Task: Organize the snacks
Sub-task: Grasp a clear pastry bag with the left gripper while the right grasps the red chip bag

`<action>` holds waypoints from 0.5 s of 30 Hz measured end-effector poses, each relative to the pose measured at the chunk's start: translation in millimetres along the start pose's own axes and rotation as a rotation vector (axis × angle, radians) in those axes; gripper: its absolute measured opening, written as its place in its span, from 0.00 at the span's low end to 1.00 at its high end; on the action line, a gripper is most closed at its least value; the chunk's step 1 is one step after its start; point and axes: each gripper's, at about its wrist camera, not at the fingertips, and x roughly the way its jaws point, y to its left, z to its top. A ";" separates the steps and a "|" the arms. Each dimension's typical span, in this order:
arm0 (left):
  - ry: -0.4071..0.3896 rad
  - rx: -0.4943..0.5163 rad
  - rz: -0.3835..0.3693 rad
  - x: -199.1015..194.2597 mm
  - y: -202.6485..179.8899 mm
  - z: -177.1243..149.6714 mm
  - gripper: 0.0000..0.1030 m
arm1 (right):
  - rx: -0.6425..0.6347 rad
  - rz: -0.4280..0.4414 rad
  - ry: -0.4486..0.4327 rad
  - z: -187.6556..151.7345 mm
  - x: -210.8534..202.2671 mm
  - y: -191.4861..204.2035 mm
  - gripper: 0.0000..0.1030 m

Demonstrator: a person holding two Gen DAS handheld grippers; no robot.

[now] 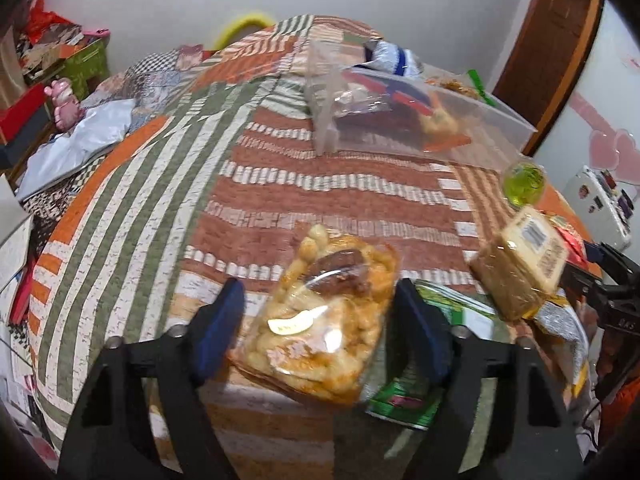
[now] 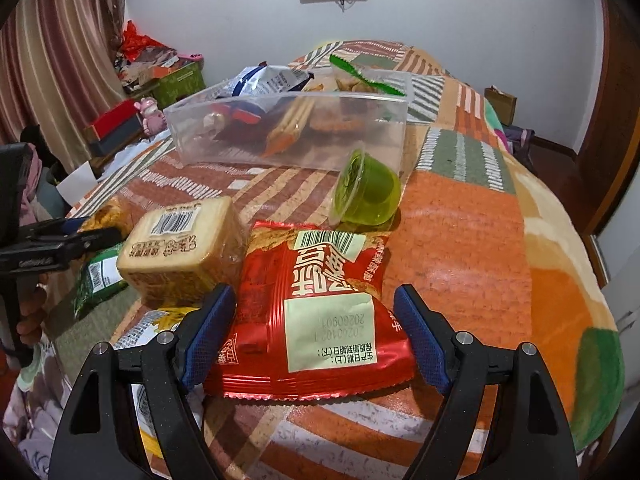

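Observation:
A clear bag of golden fried snacks (image 1: 320,320) lies on the quilt between the fingers of my left gripper (image 1: 320,332). The pads stand close to its sides with small gaps, so the gripper is open. In the right wrist view a red foil packet (image 2: 316,312) lies flat between the fingers of my right gripper (image 2: 316,336), which is open around it. A wrapped square cake (image 2: 184,244) rests just left of the red packet, over a green packet (image 2: 96,280). A green jelly cup (image 2: 368,192) lies tipped beyond them. The clear plastic bin (image 2: 280,148) farther back holds several snacks.
Everything sits on a patchwork quilt (image 1: 160,208) over a bed. Boxes and a pink toy (image 1: 64,104) crowd the far left side. A wooden door (image 1: 556,40) stands at the right. A white and yellow packet (image 2: 148,328) lies under my right gripper's left finger.

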 end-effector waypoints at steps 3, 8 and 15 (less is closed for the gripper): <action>-0.009 0.005 0.000 -1.0 -0.5 -1.1 0.56 | 0.004 0.010 -0.017 -0.6 -1.2 -1.2 0.72; -0.011 0.016 0.003 -2.9 -3.5 -2.6 0.46 | 0.029 0.046 -0.029 -2.0 -5.0 -6.2 0.68; -0.048 0.040 -0.002 -15.6 -10.7 1.6 0.46 | 0.050 0.074 -0.047 -4.2 -15.7 -8.3 0.65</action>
